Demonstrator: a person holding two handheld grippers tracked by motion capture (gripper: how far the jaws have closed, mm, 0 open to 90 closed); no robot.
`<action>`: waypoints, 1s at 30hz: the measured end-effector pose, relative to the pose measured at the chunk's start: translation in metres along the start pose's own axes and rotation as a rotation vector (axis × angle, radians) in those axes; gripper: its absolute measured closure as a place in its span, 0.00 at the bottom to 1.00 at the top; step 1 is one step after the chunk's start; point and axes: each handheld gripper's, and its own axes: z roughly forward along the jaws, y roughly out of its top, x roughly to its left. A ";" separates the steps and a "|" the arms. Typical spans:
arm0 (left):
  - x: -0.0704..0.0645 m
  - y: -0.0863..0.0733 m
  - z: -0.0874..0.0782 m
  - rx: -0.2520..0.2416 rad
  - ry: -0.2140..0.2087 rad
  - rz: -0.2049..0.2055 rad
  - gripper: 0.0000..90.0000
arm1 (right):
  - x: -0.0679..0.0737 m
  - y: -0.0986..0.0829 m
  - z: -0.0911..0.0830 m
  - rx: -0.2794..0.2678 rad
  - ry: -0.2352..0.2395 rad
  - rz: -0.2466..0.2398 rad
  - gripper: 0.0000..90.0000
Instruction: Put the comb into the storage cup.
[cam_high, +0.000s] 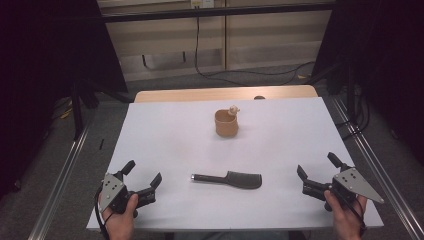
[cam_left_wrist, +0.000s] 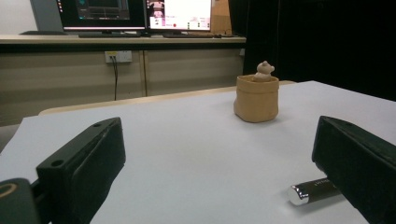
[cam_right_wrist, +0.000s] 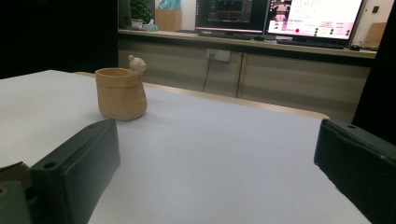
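Observation:
A tan cup (cam_high: 226, 123) with a small bear figure on its rim stands upright in the middle of the white table top (cam_high: 170, 135); it is also in the left gripper view (cam_left_wrist: 257, 98) and the right gripper view (cam_right_wrist: 120, 93). A dark hairbrush (cam_high: 231, 179) lies flat near the front, bristle head to the right, silver-tipped handle (cam_left_wrist: 310, 192) pointing left. My left gripper (cam_high: 144, 174) rests open at the front left, left of the brush handle. My right gripper (cam_high: 318, 166) rests open at the front right. Both hold nothing.
The white sheet covers a wooden table whose far edge (cam_high: 225, 93) shows behind the cup. Metal rails (cam_high: 62, 172) run along both sides. Cabinets, a cable and monitors (cam_right_wrist: 280, 18) stand beyond the table.

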 end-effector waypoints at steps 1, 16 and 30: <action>0.000 0.000 0.000 0.000 0.000 0.000 0.03 | 0.000 0.000 0.000 0.000 0.000 0.000 0.00; 0.003 0.004 -0.003 0.033 -0.045 -0.013 0.03 | 0.000 0.000 -0.002 -0.004 0.034 0.013 0.00; -0.004 0.011 0.003 0.057 -0.058 0.026 0.05 | 0.001 -0.002 0.001 0.003 0.060 0.020 0.00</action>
